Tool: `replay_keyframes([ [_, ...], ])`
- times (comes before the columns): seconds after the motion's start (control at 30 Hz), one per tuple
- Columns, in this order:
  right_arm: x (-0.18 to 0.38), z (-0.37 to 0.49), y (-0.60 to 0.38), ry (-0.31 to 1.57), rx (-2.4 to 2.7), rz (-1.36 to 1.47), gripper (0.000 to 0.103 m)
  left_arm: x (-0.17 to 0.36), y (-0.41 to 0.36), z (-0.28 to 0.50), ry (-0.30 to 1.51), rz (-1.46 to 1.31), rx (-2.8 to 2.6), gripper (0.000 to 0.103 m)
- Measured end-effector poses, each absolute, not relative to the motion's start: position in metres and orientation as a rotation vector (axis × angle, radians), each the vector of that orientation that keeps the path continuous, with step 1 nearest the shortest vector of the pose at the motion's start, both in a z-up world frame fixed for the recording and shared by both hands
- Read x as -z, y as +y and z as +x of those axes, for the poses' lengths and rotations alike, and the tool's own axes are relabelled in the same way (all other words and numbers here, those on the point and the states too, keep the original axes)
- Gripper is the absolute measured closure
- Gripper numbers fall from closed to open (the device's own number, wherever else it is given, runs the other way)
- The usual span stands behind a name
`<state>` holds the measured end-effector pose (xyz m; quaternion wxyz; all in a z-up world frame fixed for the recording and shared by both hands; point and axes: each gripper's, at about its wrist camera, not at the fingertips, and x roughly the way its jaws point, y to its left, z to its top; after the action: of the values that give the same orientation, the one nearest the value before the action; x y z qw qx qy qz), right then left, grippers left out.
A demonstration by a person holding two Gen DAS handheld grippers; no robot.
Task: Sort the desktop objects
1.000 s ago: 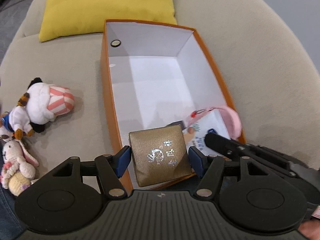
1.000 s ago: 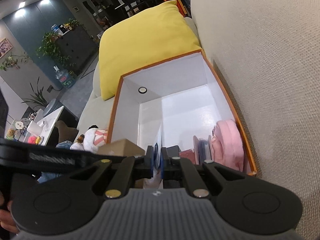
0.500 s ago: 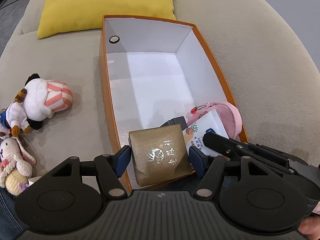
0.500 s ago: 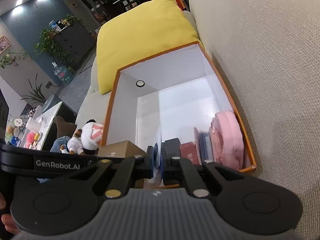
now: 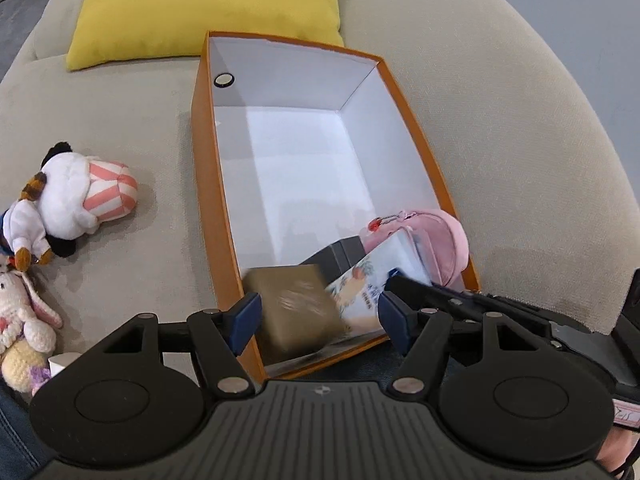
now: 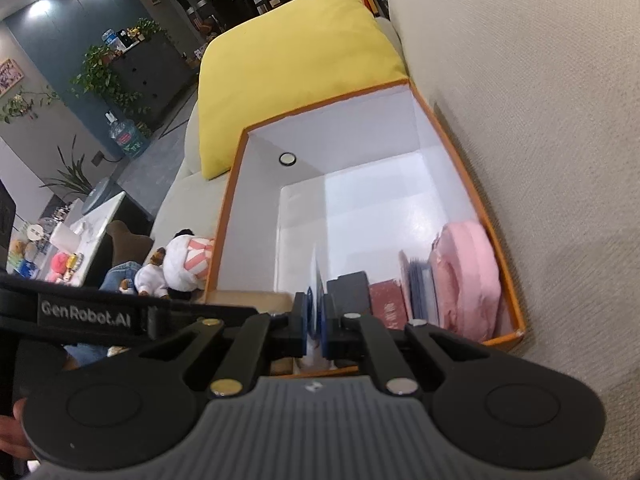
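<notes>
An orange box with a white inside [image 5: 208, 184] lies on the sofa; it also shows in the right wrist view [image 6: 460, 148]. My left gripper [image 5: 318, 316] is open over its near corner. A gold gift box [image 5: 296, 312], blurred, sits between and below the jaws inside the orange box. My right gripper [image 6: 316, 316] is shut on a thin white booklet [image 6: 318, 280], held upright inside the orange box; it also shows in the left wrist view [image 5: 372, 280]. A pink pouch [image 6: 468, 276], a red item [image 6: 386, 304] and a dark box [image 6: 348, 288] stand at the near end.
A yellow cushion [image 5: 204, 4] lies behind the orange box. A white plush with a striped hat [image 5: 76, 200] and a cream bunny plush [image 5: 20, 320] lie on the sofa seat to the left. The sofa backrest [image 6: 540, 120] rises on the right.
My left gripper has opened wider and let go of the gold gift box, which has dropped lower into the orange box. The right gripper still holds the booklet.
</notes>
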<state>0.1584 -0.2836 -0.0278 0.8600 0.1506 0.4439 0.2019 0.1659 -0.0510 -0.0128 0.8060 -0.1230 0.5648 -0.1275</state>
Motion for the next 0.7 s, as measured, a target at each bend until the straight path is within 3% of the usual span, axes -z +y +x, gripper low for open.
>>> replay_keyframes([
  [0.27,0.032,0.160,-0.275,0.948,-0.429,0.308,0.097,0.004,-0.041,0.165,1.157,-0.294,0.279,0.027],
  [0.7,0.031,0.154,-0.223,0.926,-0.394,-0.040,0.097,0.011,-0.008,0.161,1.130,-0.313,0.216,0.028],
])
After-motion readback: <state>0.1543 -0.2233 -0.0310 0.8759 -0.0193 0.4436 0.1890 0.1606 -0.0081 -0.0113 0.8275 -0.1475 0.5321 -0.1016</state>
